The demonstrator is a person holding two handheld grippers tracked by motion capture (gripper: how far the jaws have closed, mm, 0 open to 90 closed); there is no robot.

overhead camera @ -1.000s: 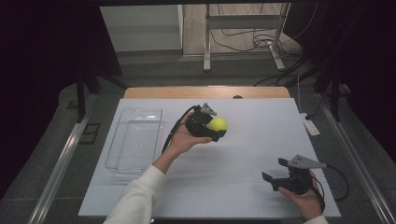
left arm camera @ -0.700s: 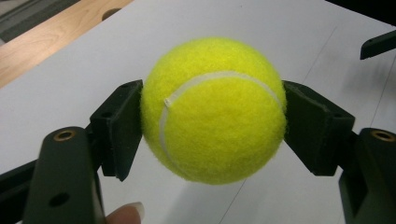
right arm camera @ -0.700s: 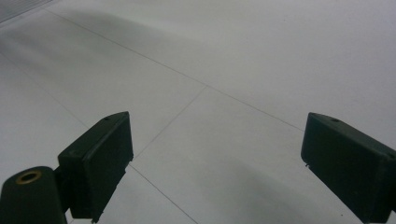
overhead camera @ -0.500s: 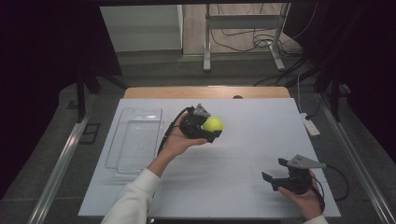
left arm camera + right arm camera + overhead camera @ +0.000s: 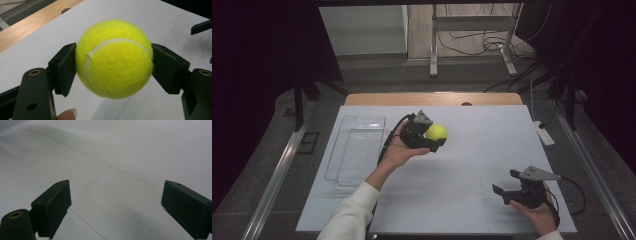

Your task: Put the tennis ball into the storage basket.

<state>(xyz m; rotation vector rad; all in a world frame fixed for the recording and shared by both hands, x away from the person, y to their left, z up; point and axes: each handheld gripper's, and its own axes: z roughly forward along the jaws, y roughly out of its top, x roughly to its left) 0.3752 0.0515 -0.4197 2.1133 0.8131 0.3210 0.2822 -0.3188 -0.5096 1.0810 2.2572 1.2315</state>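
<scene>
Our left gripper (image 5: 435, 136) pinches the fuzzy yellow tennis ball (image 5: 114, 58) across its middle; our right gripper (image 5: 507, 187) sits spread. Any squeeze loosening could let it roll away.

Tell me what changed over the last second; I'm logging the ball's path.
The left gripper, shut on the tennis ball, drifted slightly left, toward the clear tray. Its grip on the ball stayed the same. The right gripper stayed open at the table's near right, and the tray did not move.
</scene>
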